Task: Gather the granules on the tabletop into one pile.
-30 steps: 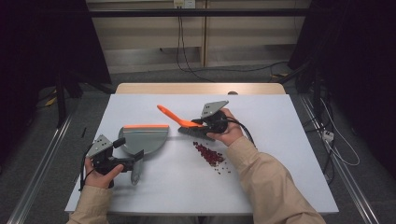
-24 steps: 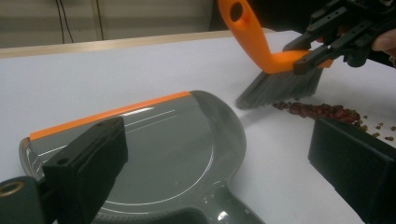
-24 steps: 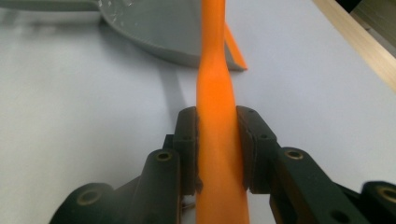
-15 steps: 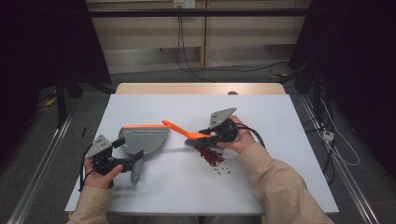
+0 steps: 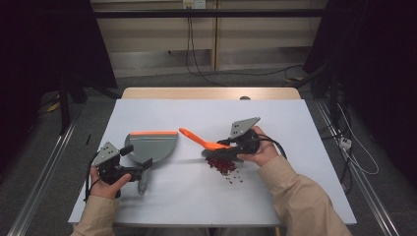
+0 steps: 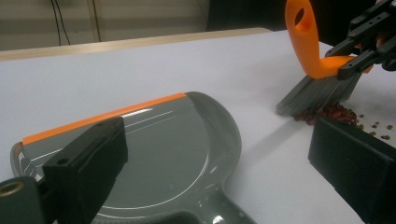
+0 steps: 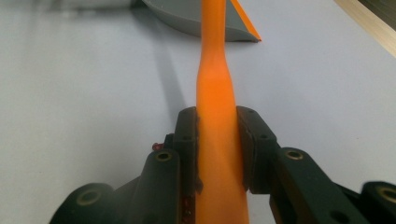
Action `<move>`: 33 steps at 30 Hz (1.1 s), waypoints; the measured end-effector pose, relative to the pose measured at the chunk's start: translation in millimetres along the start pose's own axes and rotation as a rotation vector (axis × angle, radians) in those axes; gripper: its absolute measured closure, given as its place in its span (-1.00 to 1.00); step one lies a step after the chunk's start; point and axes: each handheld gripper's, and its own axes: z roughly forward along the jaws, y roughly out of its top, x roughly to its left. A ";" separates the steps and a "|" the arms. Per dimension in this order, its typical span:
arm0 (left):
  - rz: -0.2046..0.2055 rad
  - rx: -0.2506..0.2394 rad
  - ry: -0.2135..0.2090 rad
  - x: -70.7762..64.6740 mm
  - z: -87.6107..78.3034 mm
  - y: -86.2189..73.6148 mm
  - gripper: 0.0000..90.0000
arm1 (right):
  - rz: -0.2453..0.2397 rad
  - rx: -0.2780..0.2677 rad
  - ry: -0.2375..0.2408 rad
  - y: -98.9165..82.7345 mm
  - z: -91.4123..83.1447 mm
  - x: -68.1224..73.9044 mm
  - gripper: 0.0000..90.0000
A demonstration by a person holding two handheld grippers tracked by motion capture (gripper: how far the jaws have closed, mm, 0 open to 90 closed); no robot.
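The brush (image 5: 209, 144) is clamped in the right gripper (image 5: 235, 145) fingers over red beans (image 5: 222, 165); the dustpan (image 5: 150, 146) handle is gripped by the left gripper (image 5: 132, 173) on the bare tabletop (image 5: 275, 118) between.

A white-topped rectangular table (image 5: 206, 118) with a pale wooden edge along its far side is carrying everything. A grey plastic dustpan with an orange lip (image 5: 150, 146) is lying flat on it at about nine o'clock from the table's middle, its orange lip facing twelve o'clock. A small heap of dark red beans (image 5: 220, 165) is sitting on the white surface at about four o'clock from the middle, with a few loose beans straying toward five o'clock.
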 end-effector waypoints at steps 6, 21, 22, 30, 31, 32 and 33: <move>0.009 0.008 -0.003 -0.3 1.7 0.2 -0.90 | 0.053 -0.065 -0.020 -1.6 -6.9 -2.9 0.59; 0.011 0.003 -0.008 -2.0 1.0 0.8 -0.90 | 0.093 -0.098 0.000 9.7 -20.3 3.3 0.59; 0.011 0.004 -0.008 -2.2 1.2 0.7 -0.90 | 0.087 -0.100 -0.010 10.1 -21.5 4.0 0.59; 0.011 0.001 -0.004 -1.8 0.3 1.3 -0.90 | 0.109 -0.109 0.002 10.1 -22.4 6.9 0.59; 0.011 0.002 -0.004 -1.9 0.3 1.2 -0.90 | 0.110 -0.116 0.006 11.5 -23.3 9.7 0.59; 0.010 0.004 -0.006 -2.1 0.3 1.2 -0.90 | 0.105 -0.122 0.024 13.2 -24.2 13.1 0.59; 0.011 0.003 -0.006 -2.1 0.2 1.2 -0.90 | 0.106 -0.130 0.043 14.4 -25.0 17.5 0.59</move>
